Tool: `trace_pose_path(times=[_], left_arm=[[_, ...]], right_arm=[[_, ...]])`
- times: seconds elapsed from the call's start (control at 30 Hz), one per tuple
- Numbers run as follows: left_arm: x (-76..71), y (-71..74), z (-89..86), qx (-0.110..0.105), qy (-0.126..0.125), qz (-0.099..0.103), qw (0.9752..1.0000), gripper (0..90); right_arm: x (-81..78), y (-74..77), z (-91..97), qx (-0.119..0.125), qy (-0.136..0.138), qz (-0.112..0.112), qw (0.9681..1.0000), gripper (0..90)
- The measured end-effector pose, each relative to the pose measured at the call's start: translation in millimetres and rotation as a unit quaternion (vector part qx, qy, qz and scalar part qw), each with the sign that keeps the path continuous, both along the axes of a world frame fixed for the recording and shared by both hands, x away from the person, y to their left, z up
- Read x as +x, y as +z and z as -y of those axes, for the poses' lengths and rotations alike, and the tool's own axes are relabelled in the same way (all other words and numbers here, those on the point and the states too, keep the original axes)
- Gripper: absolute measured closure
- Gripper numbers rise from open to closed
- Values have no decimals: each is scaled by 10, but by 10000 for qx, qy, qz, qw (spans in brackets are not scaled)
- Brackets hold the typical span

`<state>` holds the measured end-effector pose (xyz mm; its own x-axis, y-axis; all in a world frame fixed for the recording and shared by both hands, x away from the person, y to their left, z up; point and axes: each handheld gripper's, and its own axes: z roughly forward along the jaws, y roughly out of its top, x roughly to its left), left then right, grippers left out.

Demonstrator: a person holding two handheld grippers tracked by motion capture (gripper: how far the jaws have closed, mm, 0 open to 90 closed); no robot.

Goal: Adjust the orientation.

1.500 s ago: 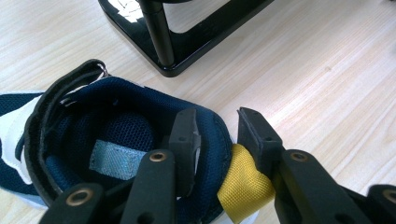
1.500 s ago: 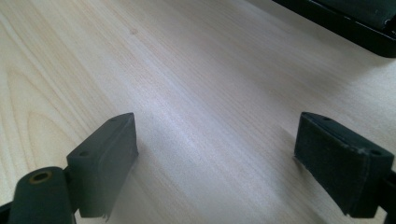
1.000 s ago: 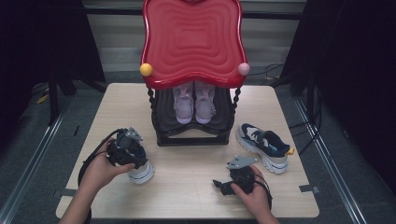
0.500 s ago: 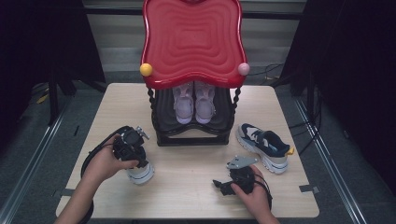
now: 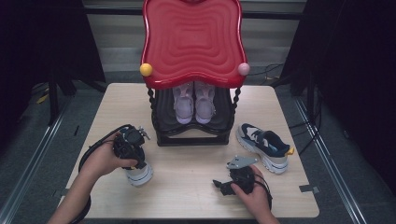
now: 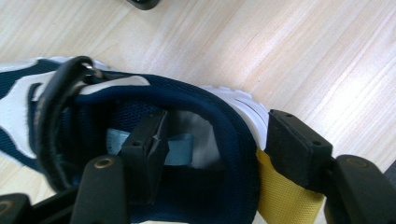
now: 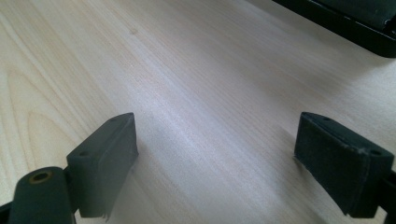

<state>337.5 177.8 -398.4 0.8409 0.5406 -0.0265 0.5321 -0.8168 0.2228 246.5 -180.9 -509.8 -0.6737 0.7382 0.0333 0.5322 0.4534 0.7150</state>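
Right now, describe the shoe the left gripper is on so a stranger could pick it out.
Start at the red-topped rack on the table. The shoe stands left of and nearer than the rack, under the left gripper. Unlike the other navy sneaker lying free on the right, its heel collar sits between jaws.

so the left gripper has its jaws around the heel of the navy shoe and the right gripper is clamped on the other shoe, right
Not quite. The left gripper does straddle the heel collar of the navy shoe, but the right gripper holds nothing. The right gripper view shows its jaws wide apart over the bare table, and the high view shows the other shoe lying apart from it.
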Motion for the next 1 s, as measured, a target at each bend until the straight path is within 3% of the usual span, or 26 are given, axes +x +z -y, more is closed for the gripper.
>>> trace_pose_path(times=[0.07,0.2,0.3,0.5,0.8,1.0], left_arm=[[-3,-3,-17,-13,50,-9,10000,367],[14,-48,-62,-301,312,-108,9990,318],[8,-85,-70,-435,346,-191,9983,287],[1,-54,-58,-567,306,-139,9978,278],[-40,16,-69,-345,-20,-174,9993,273],[-73,-22,-29,-52,-347,-269,9990,277]], right_arm=[[0,0,0,0,1,0,10000,127],[0,0,0,1,-1,1,10000,127],[0,0,0,1,-2,1,10000,127],[0,0,0,1,-1,3,10000,127],[0,0,0,1,0,2,10000,128],[0,0,0,1,0,1,10000,127]])
